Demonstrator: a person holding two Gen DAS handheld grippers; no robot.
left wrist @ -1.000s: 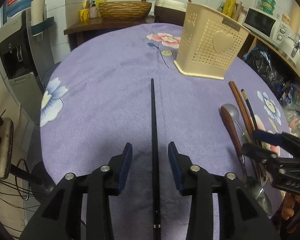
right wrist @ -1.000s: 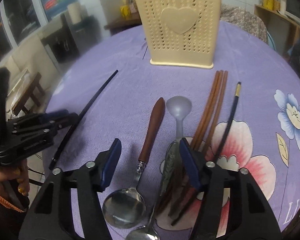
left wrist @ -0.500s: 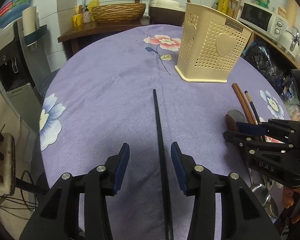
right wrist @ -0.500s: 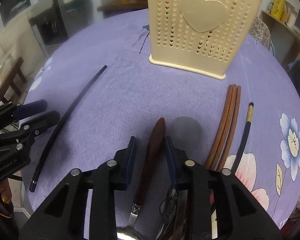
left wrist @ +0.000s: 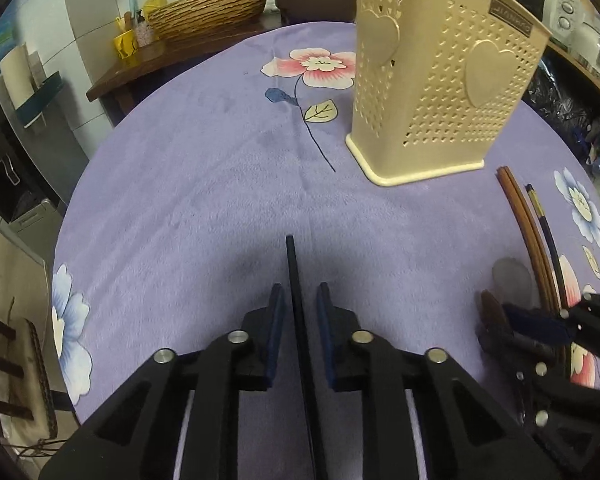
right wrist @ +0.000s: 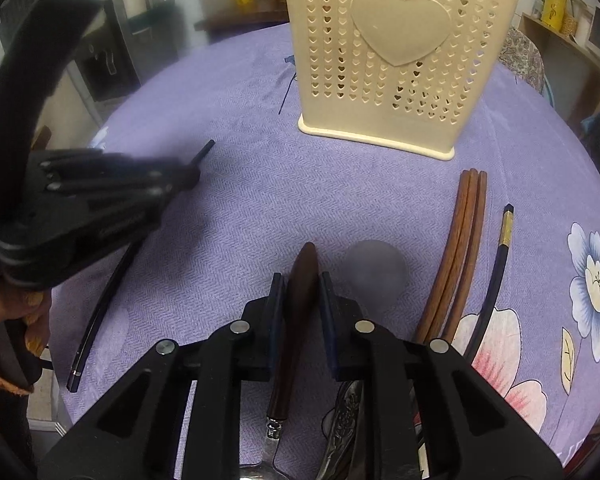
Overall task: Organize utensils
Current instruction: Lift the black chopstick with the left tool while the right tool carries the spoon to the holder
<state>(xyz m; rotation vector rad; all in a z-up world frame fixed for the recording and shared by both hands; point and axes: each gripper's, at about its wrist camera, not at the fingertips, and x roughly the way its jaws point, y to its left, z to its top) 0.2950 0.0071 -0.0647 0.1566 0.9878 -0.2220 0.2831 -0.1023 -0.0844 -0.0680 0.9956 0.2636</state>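
Black chopstick (left wrist: 296, 292) lying on the purple-clothed desk (left wrist: 204, 184) between the closing left gripper (left wrist: 299, 300) jaws, wooden-handled spoon (right wrist: 302, 280) between the closing right gripper (right wrist: 300, 288) jaws, brown chopsticks (right wrist: 458, 248) beside, cream utensil holder (right wrist: 384, 64) upright beyond.

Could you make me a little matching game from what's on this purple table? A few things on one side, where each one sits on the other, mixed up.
Things:
1. black chopstick
2. wooden-handled spoon
3. brown chopsticks
4. beige holder

Places:
A. standing upright at the far side of the cloth
B. between the left gripper's closing jaws
C. lying free on the cloth, right of the spoon
D. between the right gripper's closing jaws

Pairs: 1-B, 2-D, 3-C, 4-A
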